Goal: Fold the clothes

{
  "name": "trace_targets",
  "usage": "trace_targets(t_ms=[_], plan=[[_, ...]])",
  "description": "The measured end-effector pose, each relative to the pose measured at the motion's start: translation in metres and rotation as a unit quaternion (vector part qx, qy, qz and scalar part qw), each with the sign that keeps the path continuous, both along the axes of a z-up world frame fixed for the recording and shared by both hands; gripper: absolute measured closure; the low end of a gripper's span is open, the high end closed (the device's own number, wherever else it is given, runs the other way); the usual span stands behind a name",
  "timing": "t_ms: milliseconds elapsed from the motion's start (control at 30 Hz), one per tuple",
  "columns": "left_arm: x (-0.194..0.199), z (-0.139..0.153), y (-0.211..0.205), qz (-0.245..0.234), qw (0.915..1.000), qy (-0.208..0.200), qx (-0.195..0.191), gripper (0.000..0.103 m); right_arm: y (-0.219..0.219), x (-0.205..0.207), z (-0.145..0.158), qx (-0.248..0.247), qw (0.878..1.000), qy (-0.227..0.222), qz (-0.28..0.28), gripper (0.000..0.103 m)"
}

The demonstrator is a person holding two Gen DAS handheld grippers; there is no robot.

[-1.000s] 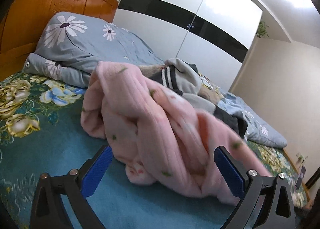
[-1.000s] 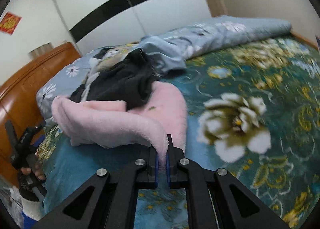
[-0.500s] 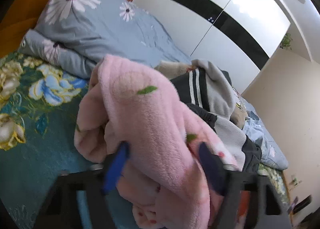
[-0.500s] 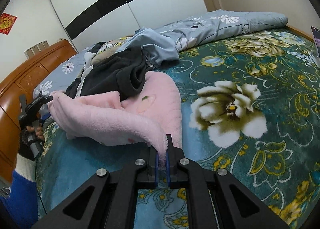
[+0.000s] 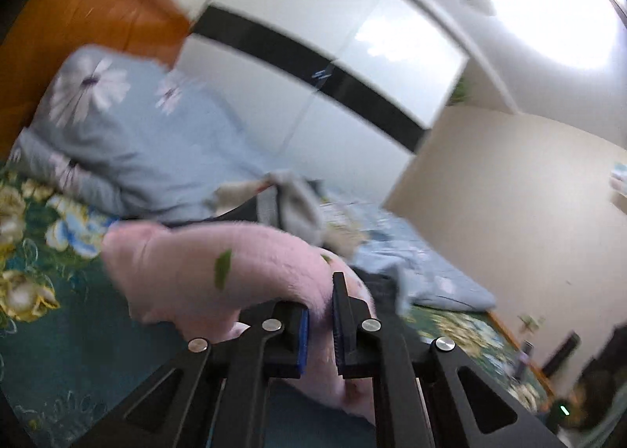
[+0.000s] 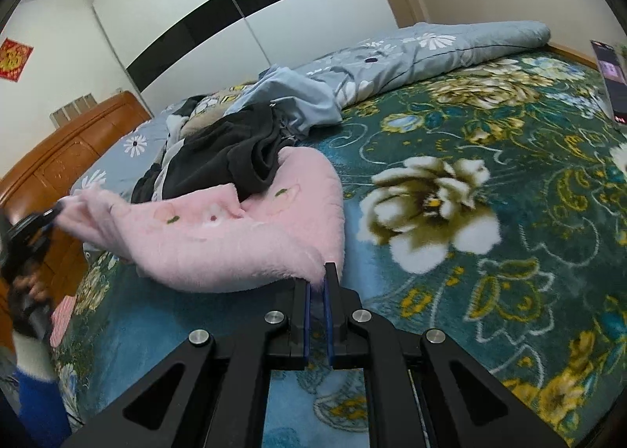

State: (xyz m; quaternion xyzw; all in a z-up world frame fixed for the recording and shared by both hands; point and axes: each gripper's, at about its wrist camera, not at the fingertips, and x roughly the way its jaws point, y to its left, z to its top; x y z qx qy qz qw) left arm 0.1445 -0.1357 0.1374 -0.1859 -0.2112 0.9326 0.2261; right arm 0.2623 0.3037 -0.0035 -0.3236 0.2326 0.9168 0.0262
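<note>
A fluffy pink garment (image 6: pixel 235 236) with small green and red motifs lies stretched across the teal floral bedspread (image 6: pixel 470 252). My right gripper (image 6: pixel 317 291) is shut on its near edge. My left gripper (image 5: pixel 319 315) is shut on the opposite end of the pink garment (image 5: pixel 219 271), lifting it off the bed. In the right wrist view the left gripper (image 6: pixel 51 215) shows at the far left, held by a hand in a blue sleeve, with the pink cloth pulled taut toward it.
A pile of dark and grey clothes (image 6: pixel 227 150) rests on the pink garment's far side. A pale blue floral duvet (image 6: pixel 431 48) runs along the back. A wooden headboard (image 6: pixel 58 158), pillows (image 5: pixel 117 127) and white wardrobe doors (image 6: pixel 235 37) border the bed.
My left gripper went from open around the pink garment to shut on it, and has pulled that end up and away. The right gripper kept its hold; the garment is now more spread out.
</note>
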Motion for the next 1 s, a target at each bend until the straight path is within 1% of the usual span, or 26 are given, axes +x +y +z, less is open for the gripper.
trace_targets(t_ms=[100, 133, 200, 233, 300, 333, 367, 433, 500, 533, 567, 633, 733, 833, 900, 967, 1000], plan=[[0.037, 0.012, 0.006, -0.021, 0.999, 0.034, -0.022, 0.093, 0.012, 0.014, -0.002, -0.006, 1.0, 0.002, -0.02, 0.097], [0.043, 0.013, 0.008, -0.019, 0.9988, 0.035, -0.03, 0.093, 0.016, 0.018, -0.003, -0.009, 1.0, 0.002, -0.027, 0.097], [0.045, 0.007, 0.003, 0.006, 0.9989, 0.015, -0.045, 0.093, 0.023, 0.024, -0.006, -0.015, 0.999, -0.002, -0.033, 0.097], [0.044, 0.001, -0.005, 0.015, 0.9993, 0.001, -0.034, 0.093, 0.025, 0.025, -0.007, -0.018, 0.999, -0.004, -0.034, 0.097], [0.045, -0.012, -0.026, 0.032, 0.9991, -0.026, 0.012, 0.093, 0.025, 0.024, -0.009, -0.019, 0.999, -0.006, -0.03, 0.097], [0.048, -0.016, -0.033, 0.039, 0.9984, -0.032, 0.025, 0.093, 0.023, 0.021, -0.01, -0.018, 1.0, -0.01, -0.023, 0.097], [0.05, -0.019, -0.04, 0.044, 0.9978, -0.035, 0.033, 0.093, 0.02, 0.017, -0.011, -0.016, 1.0, -0.013, -0.015, 0.097], [0.054, -0.025, -0.047, 0.056, 0.9971, -0.042, 0.03, 0.093, 0.017, 0.0, -0.016, -0.017, 1.0, -0.025, -0.005, 0.097], [0.055, -0.031, -0.047, 0.059, 0.9971, -0.044, 0.019, 0.093, 0.014, -0.019, -0.022, -0.02, 0.999, -0.038, 0.004, 0.086], [0.055, -0.033, -0.047, 0.06, 0.9971, -0.045, 0.016, 0.093, 0.013, -0.027, -0.025, -0.025, 0.999, -0.044, 0.003, 0.067], [0.056, -0.037, -0.048, 0.059, 0.9971, -0.044, 0.017, 0.093, 0.015, -0.037, -0.031, -0.038, 0.998, -0.052, -0.002, 0.055], [0.056, -0.043, -0.048, 0.06, 0.9968, -0.046, 0.023, 0.093, 0.02, -0.054, -0.045, -0.067, 0.995, -0.066, -0.016, 0.054], [0.053, -0.048, -0.051, 0.064, 0.9962, -0.05, 0.03, 0.093, 0.024, -0.07, -0.06, -0.092, 0.991, -0.087, -0.033, 0.054], [0.051, -0.05, -0.055, 0.067, 0.9958, -0.051, 0.037, 0.093, 0.021, -0.079, -0.061, -0.108, 0.99, -0.081, -0.041, 0.054], [0.05, -0.051, -0.057, 0.069, 0.9955, -0.052, 0.041, 0.093, 0.013, -0.088, -0.062, -0.128, 0.988, -0.083, -0.024, 0.054], [0.049, -0.053, -0.059, 0.071, 0.9951, -0.052, 0.045, 0.093, 0.005, -0.094, -0.061, -0.126, 0.988, -0.089, -0.017, 0.055], [0.048, -0.054, -0.06, 0.072, 0.9949, -0.053, 0.047, 0.093, -0.002, -0.097, -0.059, -0.115, 0.989, -0.092, -0.013, 0.059]])
